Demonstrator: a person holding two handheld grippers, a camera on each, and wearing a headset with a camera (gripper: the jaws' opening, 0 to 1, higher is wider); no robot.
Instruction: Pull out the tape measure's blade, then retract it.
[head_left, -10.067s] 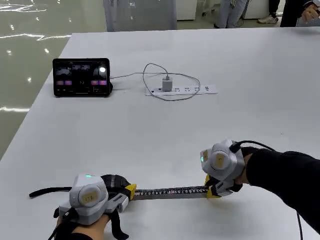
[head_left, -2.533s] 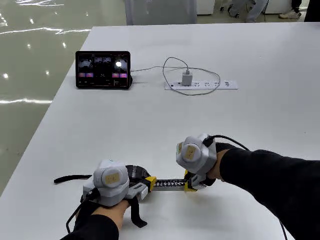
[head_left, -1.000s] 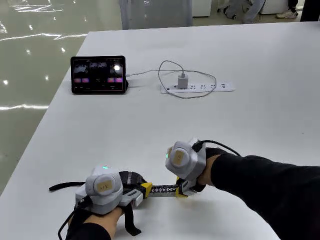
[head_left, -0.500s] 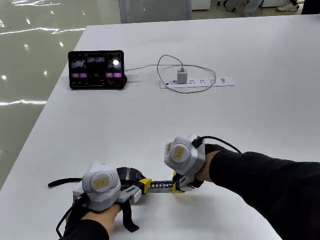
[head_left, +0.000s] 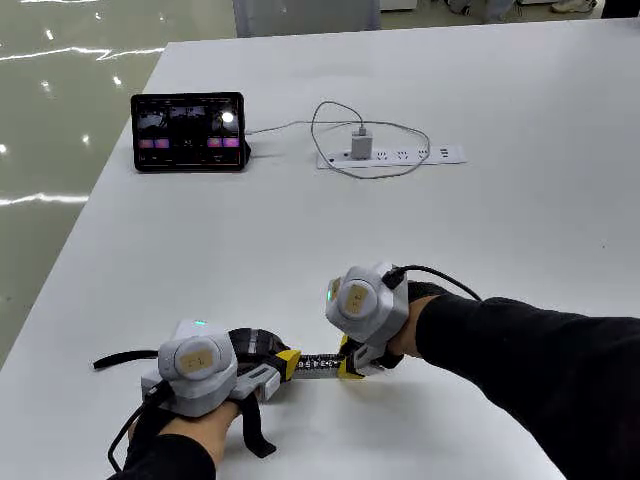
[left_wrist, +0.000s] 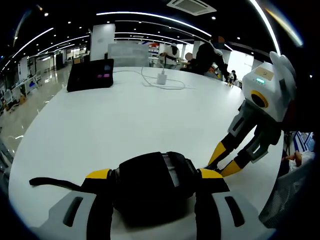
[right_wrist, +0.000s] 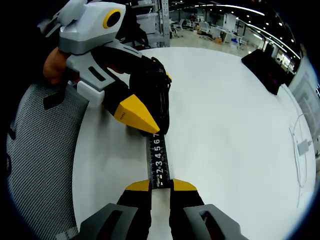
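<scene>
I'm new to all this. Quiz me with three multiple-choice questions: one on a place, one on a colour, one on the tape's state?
1. In the head view, where is the tablet relative to the power strip? A) left of it B) right of it C) on top of it
2. What colour are the grippers' fingertips? A) red B) yellow C) green
3. The tape measure's blade is: A) fully wound in B) pulled out and let go C) partly out, its end pinched by the right gripper
Answers: 1 A, the tablet stands left of the strip. 2 B, both gripper views show yellow tips. 3 C, numbered blade runs from the tape measure in the left gripper to the right gripper's jaws.
</scene>
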